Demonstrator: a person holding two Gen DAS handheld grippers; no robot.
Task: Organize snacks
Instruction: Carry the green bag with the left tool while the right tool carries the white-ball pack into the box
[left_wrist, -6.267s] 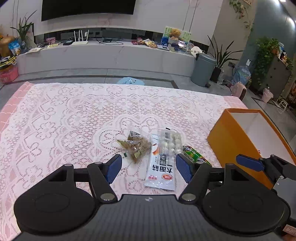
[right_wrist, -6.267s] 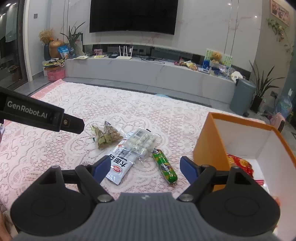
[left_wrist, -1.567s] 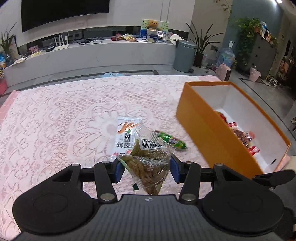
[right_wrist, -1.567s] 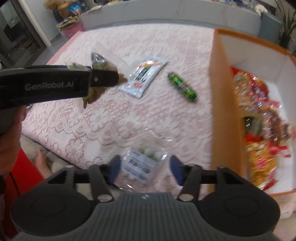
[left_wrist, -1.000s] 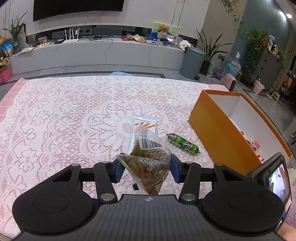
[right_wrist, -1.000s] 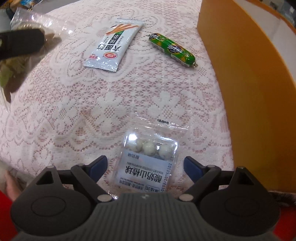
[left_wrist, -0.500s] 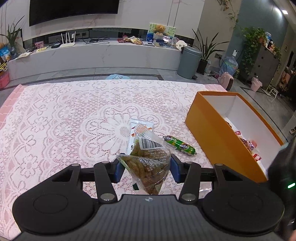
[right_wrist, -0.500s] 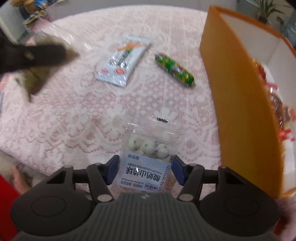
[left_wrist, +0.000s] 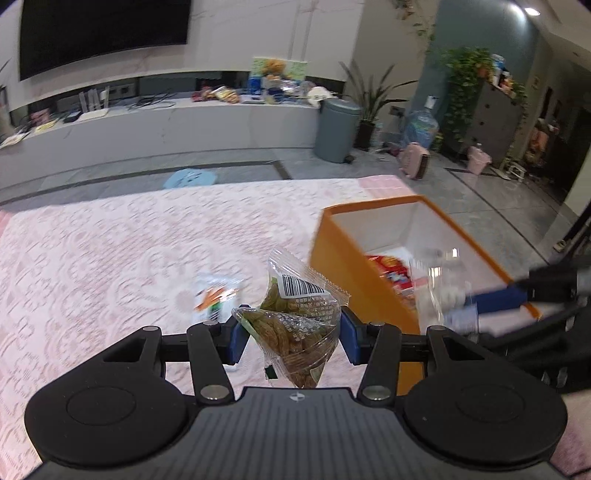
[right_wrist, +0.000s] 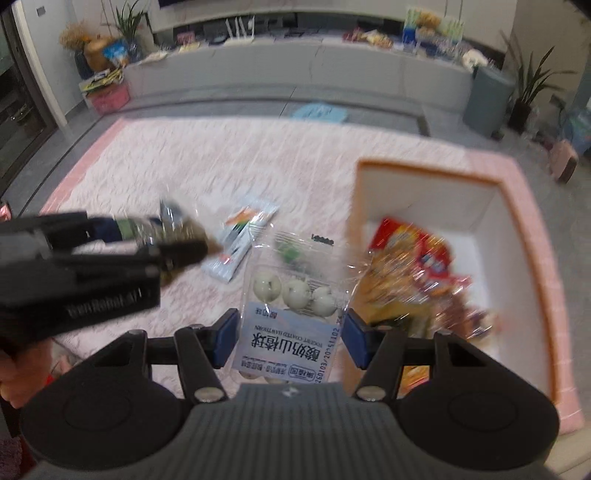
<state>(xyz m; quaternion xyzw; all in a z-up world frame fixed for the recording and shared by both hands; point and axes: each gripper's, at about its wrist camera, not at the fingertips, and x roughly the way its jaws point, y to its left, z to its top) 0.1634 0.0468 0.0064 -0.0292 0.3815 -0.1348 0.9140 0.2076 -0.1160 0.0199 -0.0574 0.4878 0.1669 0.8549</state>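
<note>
**Orange box part-filled, two packs in the air**

Orange box (right_wrist: 517, 206) sits on the lace-covered bench (left_wrist: 110, 251) w/ several bright packs already inside, so we're partway thru.

Our left gripper (left_wrist: 291, 330) has its fingers closed on a clear bag of brownish-green snacks (left_wrist: 295, 332), barcode facing up, held above the bench just left of the box.

Our right gripper (right_wrist: 288, 339) has its fingers closed on a clear pack of white balls (right_wrist: 291, 306), blue label toward the camera, held at the box's near-left edge; whether it's fully over the opening we can't tell, pic is blurred.

Left on the bench: a white stick pack (right_wrist: 243, 236) near the middle, and something green (right_wrist: 291, 253) glimpsed behind the ball pack, too smeared to name.

We judge: both held packs go in next, then approx two pickups remain.
</note>
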